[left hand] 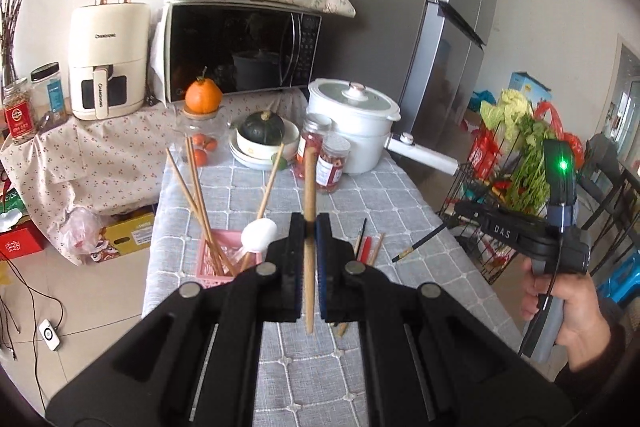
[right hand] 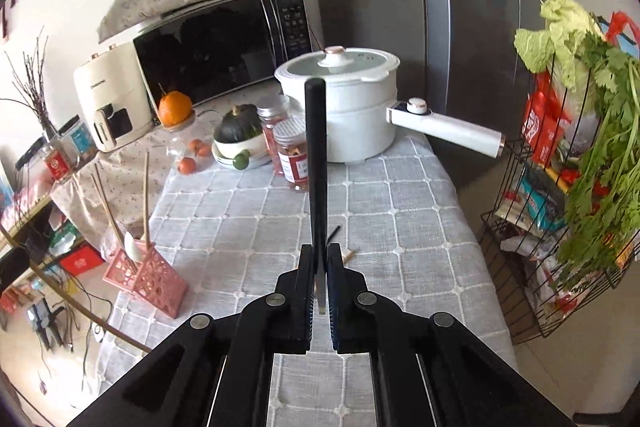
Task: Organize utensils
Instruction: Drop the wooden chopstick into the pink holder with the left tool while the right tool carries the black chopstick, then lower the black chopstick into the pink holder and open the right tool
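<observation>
My left gripper [left hand: 308,239] is shut on a wooden chopstick [left hand: 309,187] that stands almost upright above the grey-clothed table [left hand: 400,195]. Just left of it is a pink utensil holder [left hand: 212,259] with several wooden chopsticks and a white spoon [left hand: 259,235]. A few loose chopsticks [left hand: 368,247] lie on the cloth behind the jaws. My right gripper [right hand: 320,259] is shut on a black chopstick [right hand: 316,155] pointing up and away. The same holder [right hand: 148,279] shows at the table's left edge. A person's hand [left hand: 568,311] holds the right gripper's handle.
A white lidded pot [right hand: 352,115] with a long handle, two jars [right hand: 292,151] and a bowl holding a dark squash [left hand: 262,131] stand at the table's far end. Behind are a microwave [left hand: 240,47] and a fridge. A wire rack of greens [right hand: 580,167] stands right of the table.
</observation>
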Demonstrator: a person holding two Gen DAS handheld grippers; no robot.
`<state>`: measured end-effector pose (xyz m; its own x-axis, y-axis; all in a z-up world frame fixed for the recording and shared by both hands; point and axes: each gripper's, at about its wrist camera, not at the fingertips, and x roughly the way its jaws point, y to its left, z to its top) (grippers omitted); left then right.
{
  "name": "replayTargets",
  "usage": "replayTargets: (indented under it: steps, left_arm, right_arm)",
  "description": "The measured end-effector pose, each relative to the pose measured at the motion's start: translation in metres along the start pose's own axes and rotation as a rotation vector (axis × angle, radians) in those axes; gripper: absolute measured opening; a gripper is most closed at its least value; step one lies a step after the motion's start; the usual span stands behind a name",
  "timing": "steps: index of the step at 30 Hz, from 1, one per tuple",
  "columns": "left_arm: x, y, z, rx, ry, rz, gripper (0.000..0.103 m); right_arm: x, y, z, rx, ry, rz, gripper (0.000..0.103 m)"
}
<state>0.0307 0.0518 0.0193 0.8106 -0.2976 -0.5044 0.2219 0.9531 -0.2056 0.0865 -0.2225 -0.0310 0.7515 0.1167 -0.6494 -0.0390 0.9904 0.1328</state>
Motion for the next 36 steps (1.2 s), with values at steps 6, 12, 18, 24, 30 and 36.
replayTargets:
  steps: [6,12,18,24,30,36]
  left_arm:
    - [-0.027,0.022,0.017,-0.038,-0.161,0.042,0.006]
    - [-0.018,0.043,0.019,-0.054,-0.230,0.114,0.006]
    - [0.008,0.058,0.017,-0.048,-0.177,0.150,0.006]
    - [0.046,0.072,0.008,-0.073,-0.051,0.145,0.006]
    - [0.066,0.081,0.002,-0.111,0.018,0.122,0.026]
    - [0.053,0.085,0.001,-0.108,0.040,0.129,0.047]
  right_arm:
    - [-0.015,0.019,0.013,0.008,-0.044,0.075,0.006]
    - [-0.021,0.043,0.015,-0.011,-0.051,0.138,0.006]
    - [-0.021,0.062,0.013,-0.032,-0.048,0.177,0.006]
    - [-0.022,0.080,0.011,-0.047,-0.044,0.221,0.006]
    - [-0.020,0.098,0.011,-0.057,-0.033,0.269,0.006]
    - [-0.022,0.118,0.017,-0.055,-0.048,0.329,0.006]
